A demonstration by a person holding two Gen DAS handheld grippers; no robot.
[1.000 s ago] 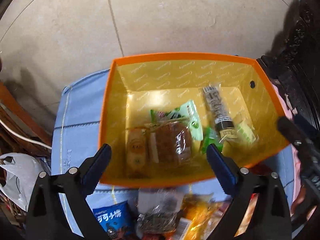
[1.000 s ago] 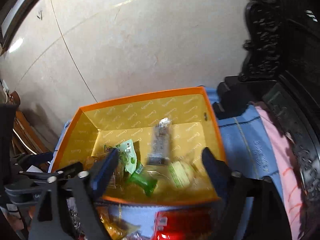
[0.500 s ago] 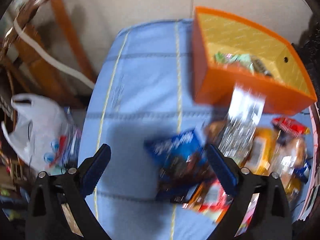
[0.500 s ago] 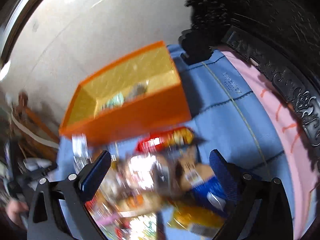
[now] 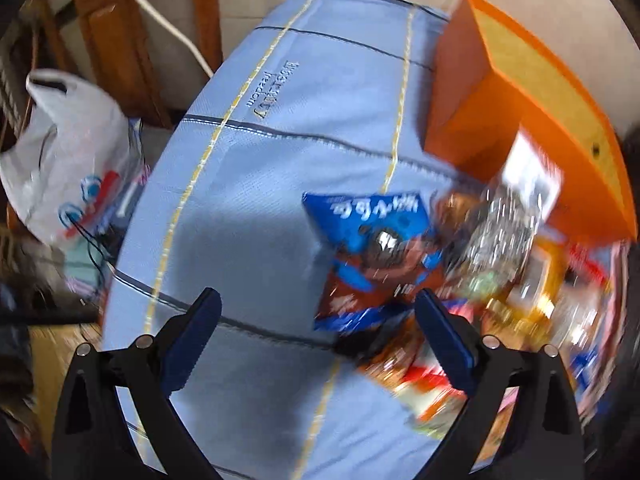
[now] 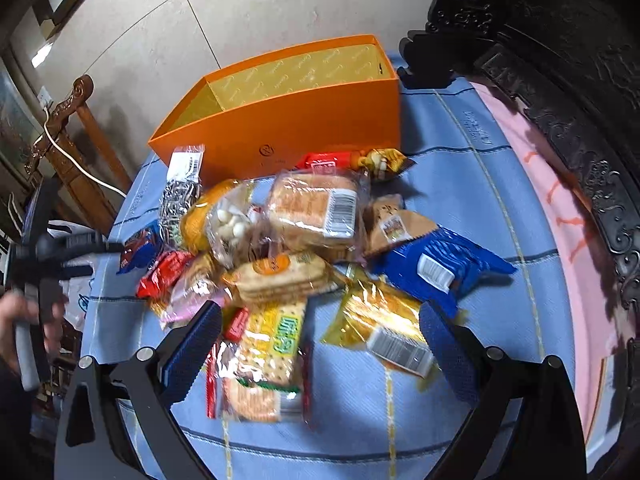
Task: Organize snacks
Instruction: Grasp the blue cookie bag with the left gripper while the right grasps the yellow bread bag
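Observation:
An orange box (image 6: 304, 120) with a yellow lining stands at the far end of the blue cloth (image 6: 500, 168); the same orange box (image 5: 532, 128) fills the upper right of the left wrist view. In front of it lies a heap of several snack packs: a bread pack (image 6: 316, 208), a blue pack (image 6: 436, 264), a gold pack (image 6: 384, 324), a cracker pack (image 6: 272, 356). My right gripper (image 6: 320, 336) is open above the near side of the heap. My left gripper (image 5: 316, 328) is open over the cloth, left of a blue cookie bag (image 5: 372, 240). Nothing sits between either pair of fingers.
A white plastic bag (image 5: 68, 164) and wooden furniture (image 5: 104, 32) with a white cable stand left of the cloth. Dark carved wood (image 6: 560, 60) borders the right side, over a pink cloth (image 6: 560, 208). A hand (image 6: 24, 320) holds the left gripper at the far left.
Both grippers pulled back from above the orange box to lower, nearer positions over the snack heap; the left one swung left. Both stayed open.

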